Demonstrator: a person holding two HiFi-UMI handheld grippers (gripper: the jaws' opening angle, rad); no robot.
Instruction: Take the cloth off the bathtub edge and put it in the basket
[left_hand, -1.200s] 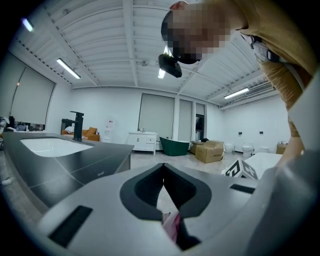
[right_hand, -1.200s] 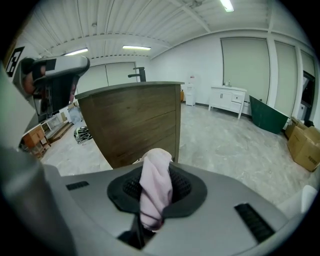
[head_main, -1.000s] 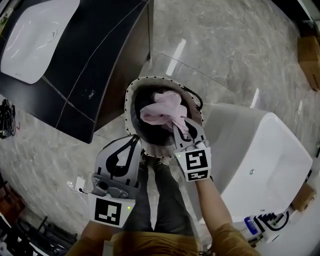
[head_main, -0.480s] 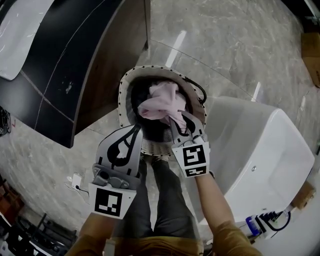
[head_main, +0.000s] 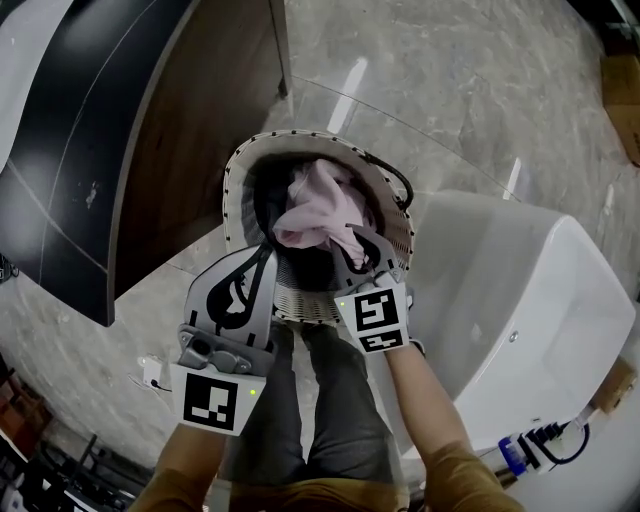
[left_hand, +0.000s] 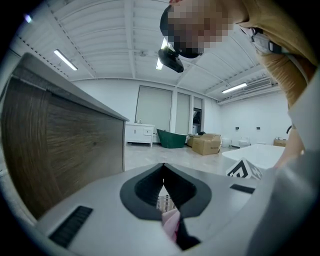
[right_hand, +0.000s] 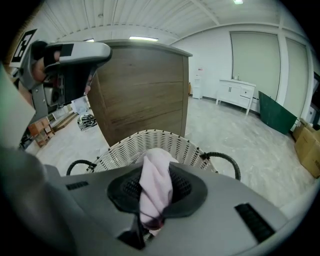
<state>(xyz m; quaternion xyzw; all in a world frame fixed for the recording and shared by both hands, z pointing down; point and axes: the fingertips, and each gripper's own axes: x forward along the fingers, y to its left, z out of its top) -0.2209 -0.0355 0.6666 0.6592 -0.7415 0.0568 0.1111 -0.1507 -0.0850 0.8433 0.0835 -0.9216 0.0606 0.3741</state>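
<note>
The two fingers (right_hand: 189, 191) of the right gripper (head_main: 362, 252) squeeze tight on one end of the pink cloth (head_main: 318, 205). The cloth is bunched into a long, thin strip. Its long way runs straight out from the finger tips, away from the person. Its loose end points to the far side of the basket (head_main: 232, 178). Most of the cloth is over the dark inside of the basket, within the rim. The left gripper (head_main: 268, 254) is pressed closed, with its two finger tips touching each other. A little pink shows through the thin slit behind the tips. This gripper sits just beside the near left rim of the basket and points across it. The basket is round, white and woven, with a black handle (head_main: 402, 186) on its side. It stands on the grey floor (head_main: 450, 90), between a wood-sided cabinet (head_main: 180, 150) and the white bathtub (head_main: 545, 290). The person's legs (head_main: 335, 400) are right next to the basket's near side.
</note>
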